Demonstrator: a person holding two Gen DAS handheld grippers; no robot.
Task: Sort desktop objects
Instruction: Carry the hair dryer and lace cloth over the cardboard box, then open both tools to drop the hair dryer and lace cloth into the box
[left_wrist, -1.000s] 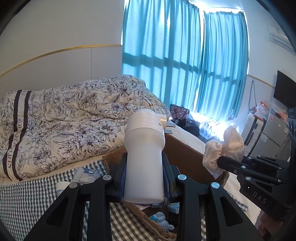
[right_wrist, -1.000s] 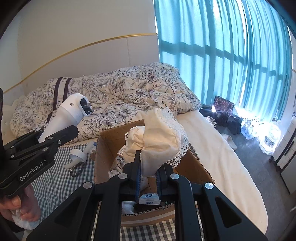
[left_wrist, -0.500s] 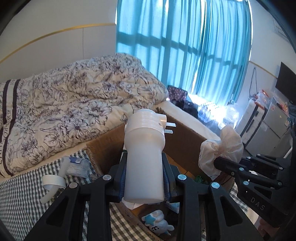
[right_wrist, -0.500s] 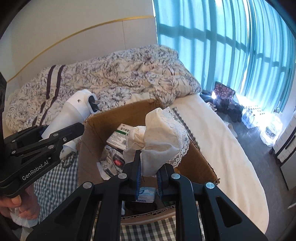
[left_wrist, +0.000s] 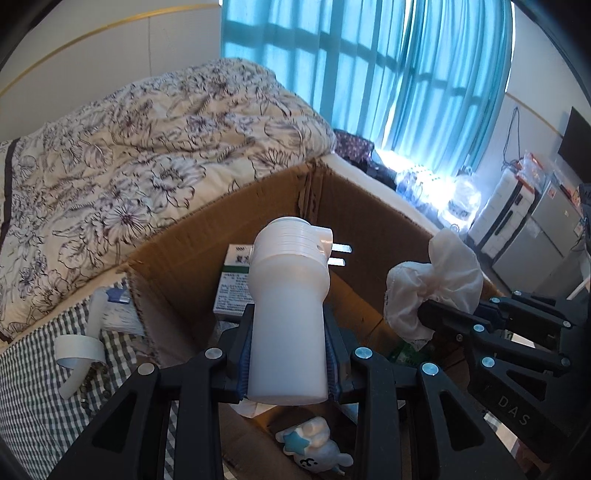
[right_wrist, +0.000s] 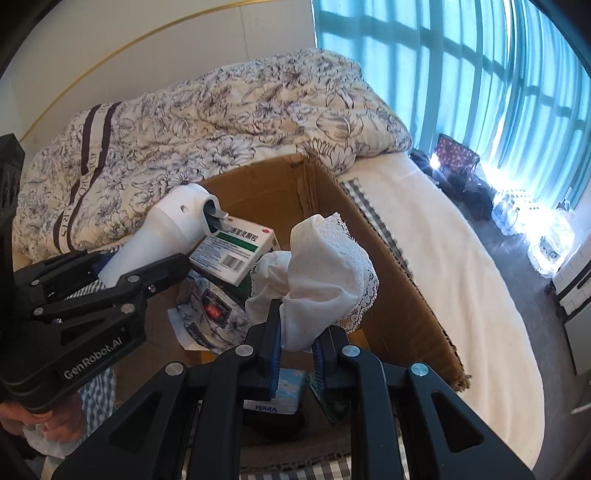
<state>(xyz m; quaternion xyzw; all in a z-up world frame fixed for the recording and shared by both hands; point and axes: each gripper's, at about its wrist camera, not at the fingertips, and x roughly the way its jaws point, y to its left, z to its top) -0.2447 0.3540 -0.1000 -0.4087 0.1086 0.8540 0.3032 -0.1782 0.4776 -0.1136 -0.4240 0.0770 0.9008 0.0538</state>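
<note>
White plastic fills the middle of the left wrist view: a plug-in device (left_wrist: 288, 314) with two metal prongs at its far end, clamped by its smooth body between the blue-padded fingers of the left gripper (left_wrist: 288, 354). Its bottom edge hides the box floor directly behind it, so only scraps of paper and a small white toy with a blue star (left_wrist: 314, 446) show below. What sort of device it is cannot be made out.

Both grippers tilt steeply downward over an open cardboard box (left_wrist: 207, 243) that sits on a checked cloth (left_wrist: 33, 387) on the bed. The right gripper (right_wrist: 297, 343) is closed on a bunched cream cloth with a lace edge (right_wrist: 325, 273), which stands up above the fingers and covers part of the box's inside. In the right wrist view the left gripper reaches in from the left, and a bit of the person's hand (right_wrist: 40, 421) shows at the frame's lower left corner, mostly cut off.

Inside the box lie a green and white carton (right_wrist: 236, 251), a crumpled printed wrapper (right_wrist: 214, 314) and a tissue pack (right_wrist: 280, 395) partly hidden under the right fingers. Outside the box, on the checked cloth, sit a roll of white tape (left_wrist: 79, 349) and another small pack (left_wrist: 118, 306), its label unreadable. A flowered quilt (left_wrist: 129, 147) lies behind, teal curtains (left_wrist: 388, 81) beyond.
</note>
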